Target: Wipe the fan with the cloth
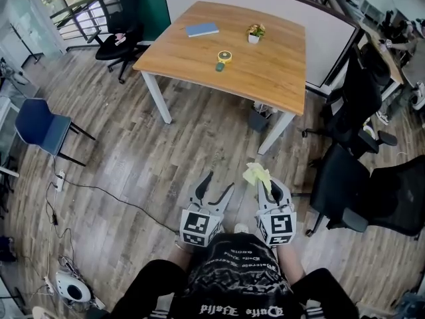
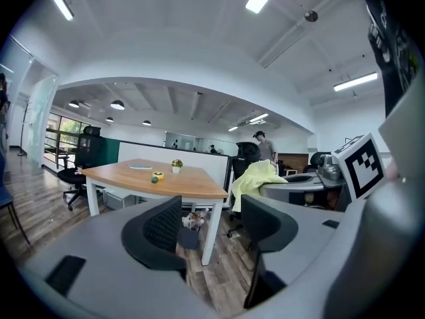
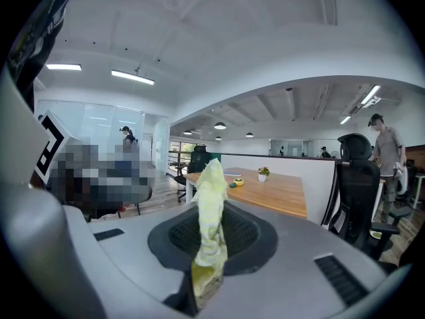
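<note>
A small yellow fan (image 1: 224,58) with a green base stands near the middle of the wooden table (image 1: 279,78), far ahead of both grippers; it also shows as a small yellow fan (image 2: 157,175) in the left gripper view and a tiny fan (image 3: 238,181) in the right gripper view. My right gripper (image 1: 264,182) is shut on a yellow cloth (image 1: 256,174), which sticks up between the pads as a crumpled cloth (image 3: 211,208). My left gripper (image 1: 215,186) is open and holds nothing; its jaws stand apart (image 2: 212,221), with the cloth (image 2: 255,177) beside them.
A blue book (image 1: 201,29) and a potted plant (image 1: 255,33) lie on the table. Black office chairs (image 1: 348,178) stand at the right, a blue chair (image 1: 40,126) at the left. Cables (image 1: 80,188) run over the wood floor. A person (image 3: 386,145) stands by a chair.
</note>
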Motion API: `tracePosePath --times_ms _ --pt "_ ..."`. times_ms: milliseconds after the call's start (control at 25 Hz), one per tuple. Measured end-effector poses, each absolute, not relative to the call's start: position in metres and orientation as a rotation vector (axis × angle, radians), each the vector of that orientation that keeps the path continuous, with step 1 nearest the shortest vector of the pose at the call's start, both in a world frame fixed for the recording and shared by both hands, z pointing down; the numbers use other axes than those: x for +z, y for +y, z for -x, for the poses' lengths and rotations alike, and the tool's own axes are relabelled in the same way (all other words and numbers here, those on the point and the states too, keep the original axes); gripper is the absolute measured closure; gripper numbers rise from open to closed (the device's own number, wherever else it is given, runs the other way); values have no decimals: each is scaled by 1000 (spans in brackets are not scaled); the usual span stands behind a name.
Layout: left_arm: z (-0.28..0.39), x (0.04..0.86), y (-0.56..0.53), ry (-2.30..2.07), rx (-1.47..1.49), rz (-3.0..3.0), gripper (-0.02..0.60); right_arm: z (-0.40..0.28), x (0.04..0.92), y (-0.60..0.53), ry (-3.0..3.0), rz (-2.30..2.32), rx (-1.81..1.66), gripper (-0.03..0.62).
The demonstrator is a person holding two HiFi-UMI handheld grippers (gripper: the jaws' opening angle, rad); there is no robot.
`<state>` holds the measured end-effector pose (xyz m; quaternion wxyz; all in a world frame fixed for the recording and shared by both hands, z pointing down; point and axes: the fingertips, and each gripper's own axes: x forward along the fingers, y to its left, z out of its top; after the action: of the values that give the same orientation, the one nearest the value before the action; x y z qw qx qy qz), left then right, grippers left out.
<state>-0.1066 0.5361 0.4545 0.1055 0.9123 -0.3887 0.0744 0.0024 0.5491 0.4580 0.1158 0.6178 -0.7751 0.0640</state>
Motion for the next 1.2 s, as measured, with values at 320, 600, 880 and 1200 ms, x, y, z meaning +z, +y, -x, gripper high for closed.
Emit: tracePosePath --times_ms 320,600,880,1200 --pt "119 459 524 -1203 262 -2730 301 7 459 531 -2290 -1808 156 542" --pt "109 472 475 -1213 281 -2703 302 -8 465 471 -2327 -1759 119 542" --pt "84 462 386 -1288 207 -2578 327 -37 462 381 -2374 -1658 116 542" --pt "40 462 291 -1389 214 -2516 359 -80 456 277 -2450 -1569 105 542"
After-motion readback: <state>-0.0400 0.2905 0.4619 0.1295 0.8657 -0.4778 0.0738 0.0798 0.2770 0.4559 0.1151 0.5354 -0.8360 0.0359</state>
